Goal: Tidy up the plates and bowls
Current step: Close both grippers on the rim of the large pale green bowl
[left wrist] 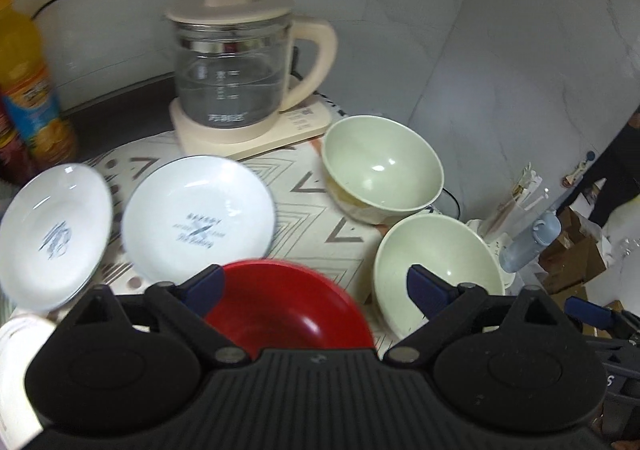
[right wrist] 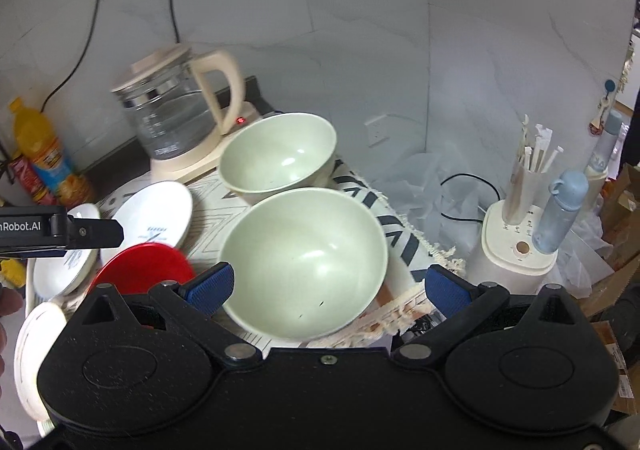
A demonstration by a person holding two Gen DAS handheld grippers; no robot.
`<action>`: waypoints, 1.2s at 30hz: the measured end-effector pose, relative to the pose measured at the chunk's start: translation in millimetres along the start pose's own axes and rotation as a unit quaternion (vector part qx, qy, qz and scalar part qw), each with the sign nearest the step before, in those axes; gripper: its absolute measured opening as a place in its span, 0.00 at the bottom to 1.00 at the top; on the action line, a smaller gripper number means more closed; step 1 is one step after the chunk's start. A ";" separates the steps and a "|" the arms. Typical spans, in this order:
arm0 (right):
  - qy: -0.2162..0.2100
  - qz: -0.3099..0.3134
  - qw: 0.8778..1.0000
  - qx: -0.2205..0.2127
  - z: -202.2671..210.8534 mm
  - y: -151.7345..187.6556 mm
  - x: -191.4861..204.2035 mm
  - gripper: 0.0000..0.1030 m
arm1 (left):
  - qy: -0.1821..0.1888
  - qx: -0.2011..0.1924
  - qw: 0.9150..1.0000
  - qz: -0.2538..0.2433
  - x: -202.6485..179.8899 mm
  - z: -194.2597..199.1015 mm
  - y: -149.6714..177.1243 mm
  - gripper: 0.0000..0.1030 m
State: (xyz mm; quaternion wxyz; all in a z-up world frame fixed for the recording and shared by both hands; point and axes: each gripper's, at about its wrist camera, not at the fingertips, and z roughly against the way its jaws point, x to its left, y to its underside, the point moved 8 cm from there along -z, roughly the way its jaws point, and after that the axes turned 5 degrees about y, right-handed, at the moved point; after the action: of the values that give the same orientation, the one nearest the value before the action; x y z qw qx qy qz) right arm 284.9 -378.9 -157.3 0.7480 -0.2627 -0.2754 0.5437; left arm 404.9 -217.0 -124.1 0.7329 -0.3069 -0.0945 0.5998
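A red bowl (left wrist: 288,302) lies on the patterned mat directly under my left gripper (left wrist: 316,290), whose blue pads stand wide apart above it and touch nothing. Two white plates (left wrist: 198,213) (left wrist: 52,234) lie to its left. Two pale green bowls stand to the right, one far (left wrist: 382,169) and one near (left wrist: 436,270). In the right wrist view my right gripper (right wrist: 328,288) is open over the near green bowl (right wrist: 304,258). Its left pad is close to the rim and its right pad stands well clear. The far green bowl (right wrist: 280,153) and the red bowl (right wrist: 144,270) show there too.
A glass kettle (left wrist: 240,61) on a cream base stands at the back against the wall. An orange drink bottle (left wrist: 28,89) is at the far left. Beyond the mat's fringed right edge stand a white appliance (right wrist: 516,250), a holder of sticks (right wrist: 532,169) and a blue bottle (right wrist: 564,209).
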 end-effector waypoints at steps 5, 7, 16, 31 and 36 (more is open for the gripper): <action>0.008 -0.021 1.000 0.016 -19.1 -3.1 -11.2 0.80 | 0.022 0.010 1.000 -0.017 -13.0 -23.1 -13.6 0.83; 0.014 -0.029 0.999 0.024 -26.4 -2.8 -15.6 0.73 | 0.031 0.020 0.999 -0.021 -17.7 -32.4 -16.9 0.77; 0.026 -0.056 0.996 0.062 -56.6 0.1 -29.1 0.46 | 0.085 0.089 0.992 -0.030 -32.6 -82.0 -15.8 0.47; 0.018 -0.048 0.991 0.127 -87.4 27.4 -26.4 0.14 | 0.087 0.170 0.981 -0.020 -39.6 -131.9 5.2 0.11; 0.019 -0.048 0.992 0.119 -86.9 21.8 -28.4 0.13 | 0.086 0.158 0.983 -0.019 -43.1 -123.0 3.9 0.11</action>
State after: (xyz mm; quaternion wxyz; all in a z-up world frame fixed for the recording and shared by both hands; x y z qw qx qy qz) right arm 323.7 -408.3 -237.8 0.8042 -0.1690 -0.2067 0.5309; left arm 452.8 -298.4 -214.1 0.7890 -0.2359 0.0593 0.5642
